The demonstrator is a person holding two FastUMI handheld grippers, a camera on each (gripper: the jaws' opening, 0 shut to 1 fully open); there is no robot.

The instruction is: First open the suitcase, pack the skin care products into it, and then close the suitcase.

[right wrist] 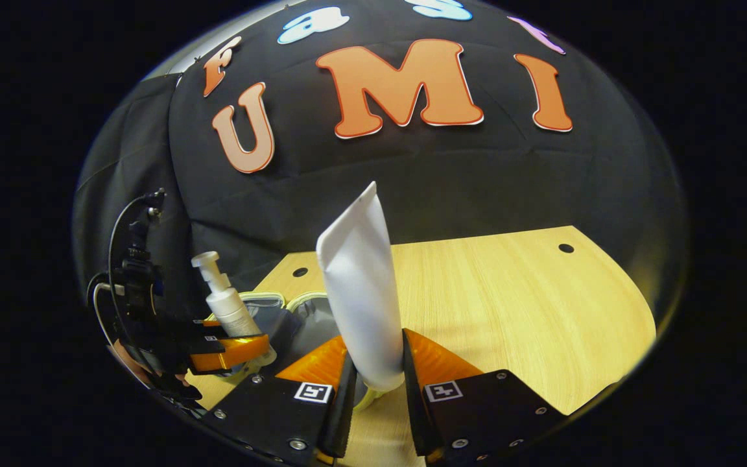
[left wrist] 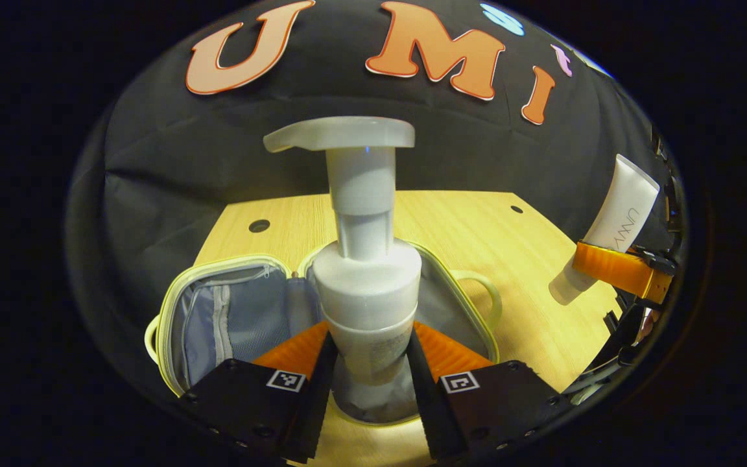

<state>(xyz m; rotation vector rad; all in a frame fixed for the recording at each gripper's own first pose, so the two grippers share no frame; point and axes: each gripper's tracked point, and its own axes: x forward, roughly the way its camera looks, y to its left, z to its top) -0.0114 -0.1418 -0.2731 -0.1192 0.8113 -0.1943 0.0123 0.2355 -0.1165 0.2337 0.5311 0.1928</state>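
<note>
My left tool (left wrist: 368,363) is clamped on the pump bottle (left wrist: 366,285), held upright; my right tool (right wrist: 379,376) grips the white tube (right wrist: 362,292), its flat end up.

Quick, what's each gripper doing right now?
Left gripper: shut on the white plastic pump bottle.
Right gripper: shut on the white squeeze tube.

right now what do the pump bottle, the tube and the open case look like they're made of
Pump bottle: likely plastic, matte frosted white, with a soft sheen on the collar.
Tube: probably soft plastic, smooth satin white, with a flat crimped end on top.
Case: seemingly fabric, with a grey mesh-lined interior, a zipper and pale piped edging.
Table: light wood-grain surface, possibly laminate.
</note>
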